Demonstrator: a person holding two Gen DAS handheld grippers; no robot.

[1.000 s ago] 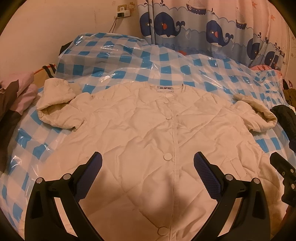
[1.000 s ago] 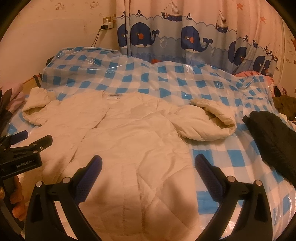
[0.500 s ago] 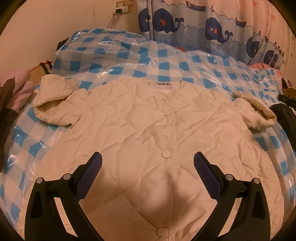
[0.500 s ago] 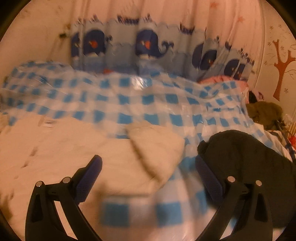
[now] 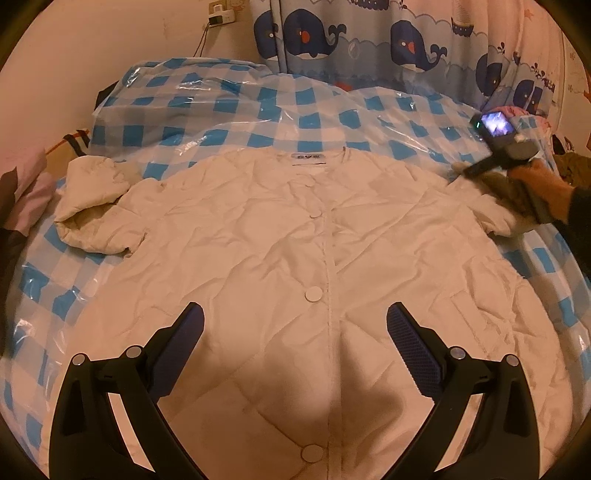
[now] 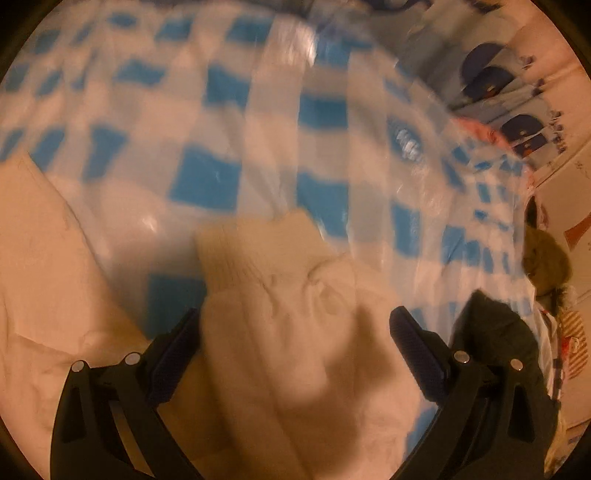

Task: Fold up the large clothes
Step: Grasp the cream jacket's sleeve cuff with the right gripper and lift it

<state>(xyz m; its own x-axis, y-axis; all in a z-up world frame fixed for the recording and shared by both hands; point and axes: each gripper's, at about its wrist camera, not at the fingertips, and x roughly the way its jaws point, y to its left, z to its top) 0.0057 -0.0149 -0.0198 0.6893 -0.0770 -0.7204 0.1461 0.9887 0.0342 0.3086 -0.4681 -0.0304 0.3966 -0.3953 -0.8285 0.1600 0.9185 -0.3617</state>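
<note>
Fingers (image 5: 413, 350) of the left gripper (image 5: 295, 345) sit at the bottom of the left wrist view, spread wide apart with nothing between them. Right under and ahead of them lies the coat (image 5: 314, 266), cream and puffy, spread flat on the bed with its front up. A row of round buttons (image 5: 314, 294) runs up the middle of the coat, straight between the two fingers. The coat's neck with a small label (image 5: 308, 158) is at the far end. One sleeve (image 5: 98, 214) is bunched up at the left side of the coat.

At the far right of that view a hand (image 5: 543, 188) holds the right gripper (image 5: 465, 170) down at the coat's other sleeve (image 6: 291, 317). Its fingertips there are blurry.

The right wrist view is blurry too. The right gripper (image 6: 295, 341) is open wide, and the sleeve lies between its two fingers, just in front of them. It does not pinch the sleeve. The ribbed cuff (image 6: 251, 251) points away from the gripper. A dark piece of clothing (image 6: 495, 332) lies just to the right of the sleeve.

Under the coat is a blue and white checked cover (image 5: 258, 110) with shiny clear plastic on it. Behind the bed hangs a curtain (image 5: 369, 40) with blue whales. A white plug (image 5: 219, 18) sits on the wall at the left of the curtain.
</note>
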